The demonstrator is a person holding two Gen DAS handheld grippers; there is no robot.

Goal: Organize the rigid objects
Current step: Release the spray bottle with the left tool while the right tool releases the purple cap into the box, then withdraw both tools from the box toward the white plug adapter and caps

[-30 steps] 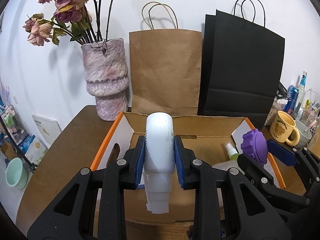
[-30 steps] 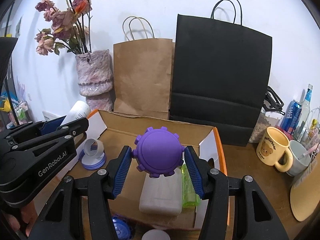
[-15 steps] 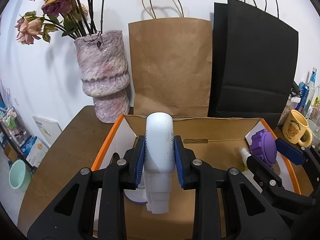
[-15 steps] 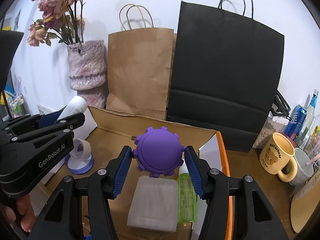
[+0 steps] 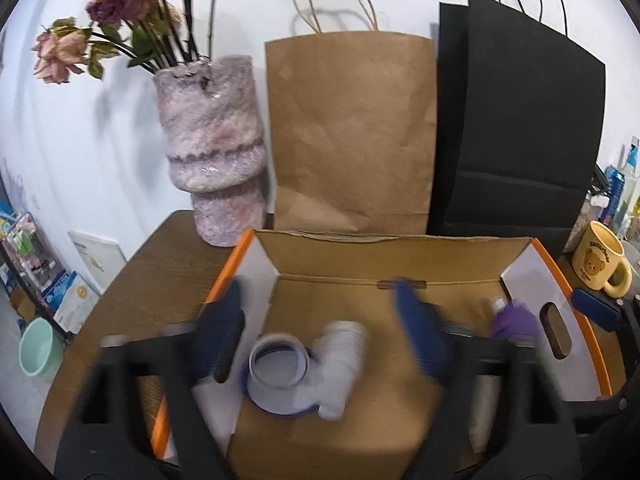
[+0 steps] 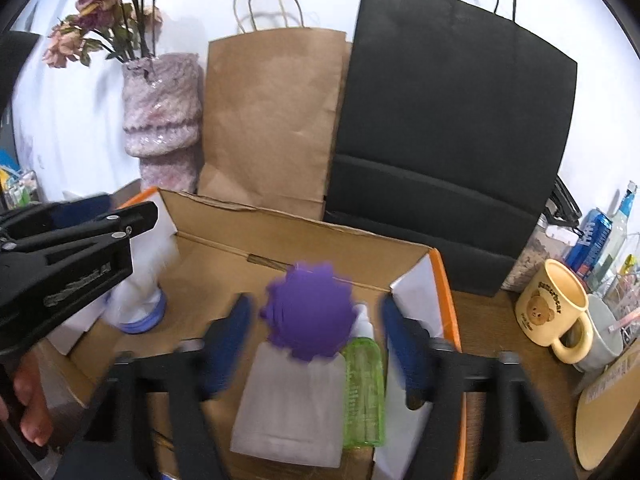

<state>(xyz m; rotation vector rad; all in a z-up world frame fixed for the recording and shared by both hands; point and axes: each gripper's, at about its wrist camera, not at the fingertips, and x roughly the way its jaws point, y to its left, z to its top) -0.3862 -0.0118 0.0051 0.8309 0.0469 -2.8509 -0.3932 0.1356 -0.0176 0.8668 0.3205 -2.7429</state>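
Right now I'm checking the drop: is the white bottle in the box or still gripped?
In the box. The white bottle lies blurred on the cardboard box floor beside a tape roll; the left gripper jaws are opening, clear of it.

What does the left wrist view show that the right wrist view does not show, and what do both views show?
Only the left wrist view shows the mint green bucket on the floor and the box's handle cutout. Only the right wrist view shows the green bottle, the pale flat pack and a blue can. Both show the cardboard box, purple knobbed toy, white bottle, tape roll, yellow bear mug.
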